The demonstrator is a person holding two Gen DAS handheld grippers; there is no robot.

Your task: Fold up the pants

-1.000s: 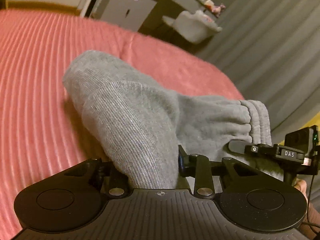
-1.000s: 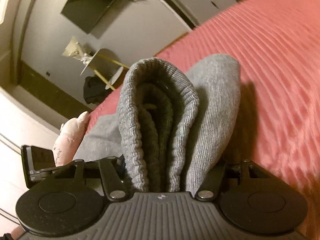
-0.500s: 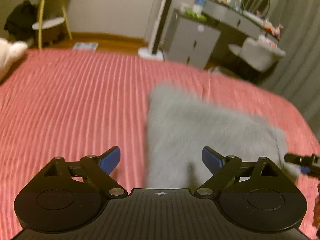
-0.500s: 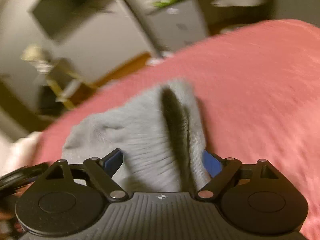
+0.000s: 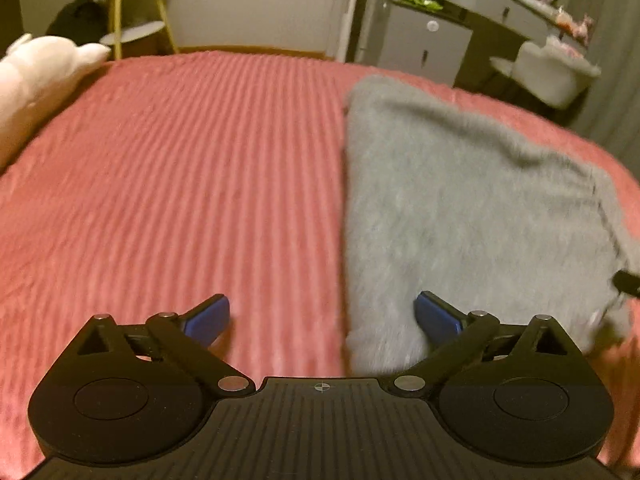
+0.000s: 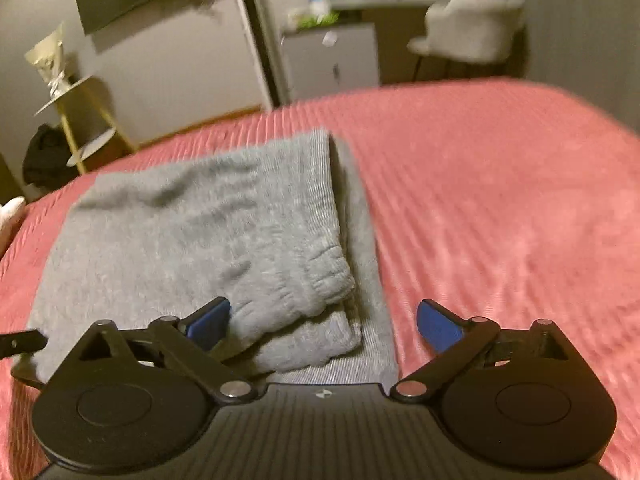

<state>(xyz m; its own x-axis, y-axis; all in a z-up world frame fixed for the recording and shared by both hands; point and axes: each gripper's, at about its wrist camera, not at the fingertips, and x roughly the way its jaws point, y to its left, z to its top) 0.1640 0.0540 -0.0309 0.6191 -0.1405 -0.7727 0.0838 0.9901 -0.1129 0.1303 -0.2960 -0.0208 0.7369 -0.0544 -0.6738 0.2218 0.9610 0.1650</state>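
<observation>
Lying folded pants (image 6: 208, 240) beneath opening right gripper (image 6: 324, 320).

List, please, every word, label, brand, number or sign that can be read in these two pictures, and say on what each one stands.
No text can be read in either view.
Small crosshair mark, no letters: on the black body of the left gripper and of the right gripper.
Bottles and packages on the grey cabinet: too small and blurred to read.
Folded grey knit pants and pink ribbed bedspread: no label shows.
</observation>
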